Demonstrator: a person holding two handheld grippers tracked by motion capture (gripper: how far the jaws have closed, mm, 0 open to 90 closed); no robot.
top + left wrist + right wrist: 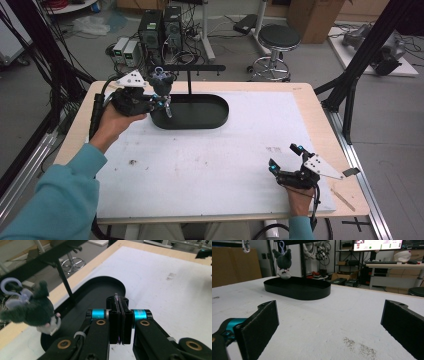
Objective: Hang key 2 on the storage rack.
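A dark grey plush toy [162, 84] with a lavender clip hangs from the crossbar [200, 67] of a black stand, over the left end of a black oval tray [220, 117]. My left gripper [168, 107] is shut with nothing visible between its pads and hovers above the tray's left end, just below and beside the toy. In the left gripper view the toy [37, 311] hangs to the left of the closed jaws, apart from them, with the tray [100, 287] beneath. My right gripper [283, 155] rests open on the white mat at the near right, far from the tray [299, 293] and the toy [283, 263].
A white mat [225, 160] covers most of the wooden table [310, 100]. The stand's thin post [189, 82] rises from the tray's far edge. A black frame strut [360, 65] slants up at the table's right. A stool [277, 40] and computer cases [160, 27] stand on the floor behind.
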